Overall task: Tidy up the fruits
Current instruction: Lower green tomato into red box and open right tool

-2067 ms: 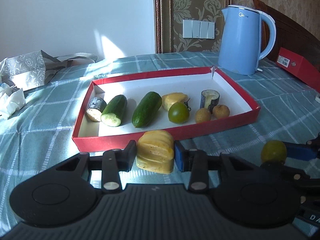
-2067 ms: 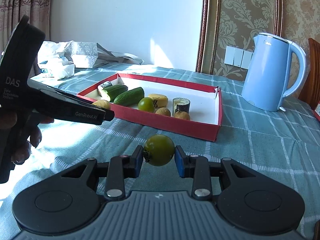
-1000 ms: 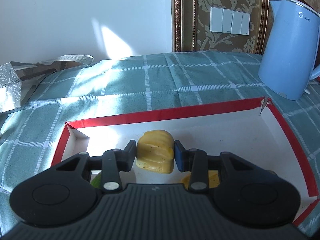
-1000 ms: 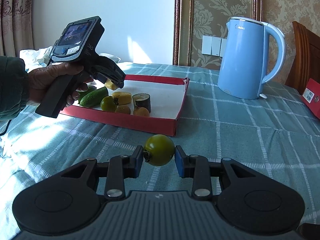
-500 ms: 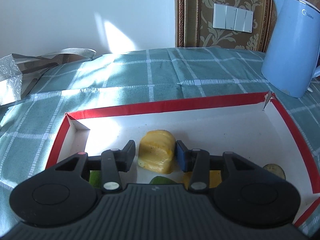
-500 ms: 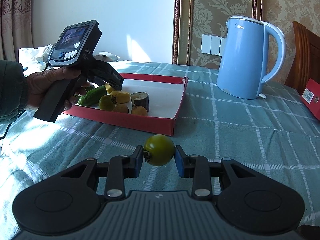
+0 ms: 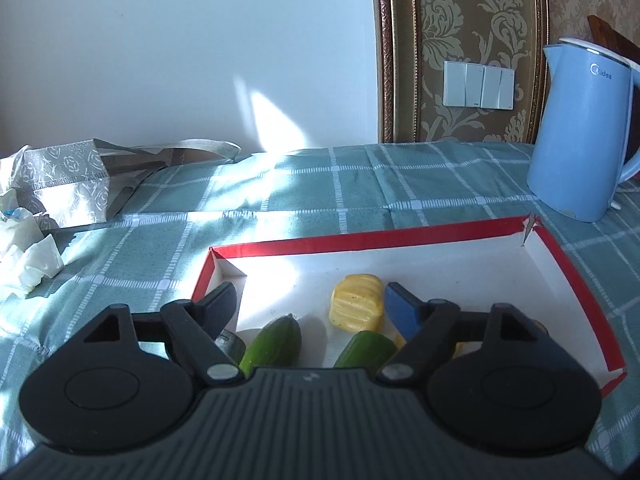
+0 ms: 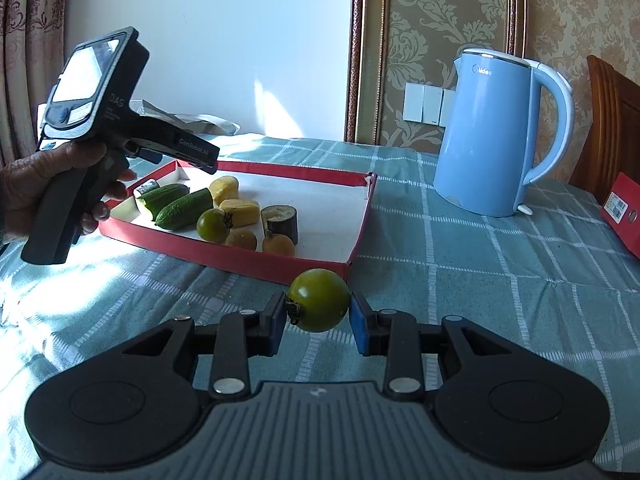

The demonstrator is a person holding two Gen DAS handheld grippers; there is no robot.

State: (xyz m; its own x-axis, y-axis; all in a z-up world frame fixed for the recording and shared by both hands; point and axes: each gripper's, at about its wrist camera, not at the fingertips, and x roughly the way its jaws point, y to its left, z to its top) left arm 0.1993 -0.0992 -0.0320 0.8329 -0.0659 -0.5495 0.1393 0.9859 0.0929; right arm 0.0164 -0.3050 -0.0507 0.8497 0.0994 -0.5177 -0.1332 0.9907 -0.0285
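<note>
Fruit sits lined up in the red tray (image 8: 244, 258) at the centre of the right wrist view: two cucumbers (image 8: 185, 208), a green tomato (image 8: 213, 225), two yellow pieces, two small brown fruits and a dark-skinned cut chunk (image 8: 281, 219). In the left wrist view, low and right of centre, the ridged yellow piece (image 7: 356, 307) lies on the tray's white floor between my left gripper's (image 7: 308, 304) jaws, which have just been opening; the blue pad stands just beside the piece, the black pad is well off to the left, and nothing is clamped. Two cucumber tips (image 7: 276, 340) show at the lower edge there, partly hidden by the gripper body. My right gripper (image 8: 318, 312), at lower centre of its own view, is clenched on a second green tomato (image 8: 319, 300), held above the checked green tablecloth (image 8: 480, 264) in front of the tray's near corner. A hand (image 8: 48, 184) at the left edge grips the other tool's handle. A blue kettle (image 8: 486, 132) stands at the upper right, a grey patterned bag (image 7: 66, 178) at the left of the left wrist view.
</note>
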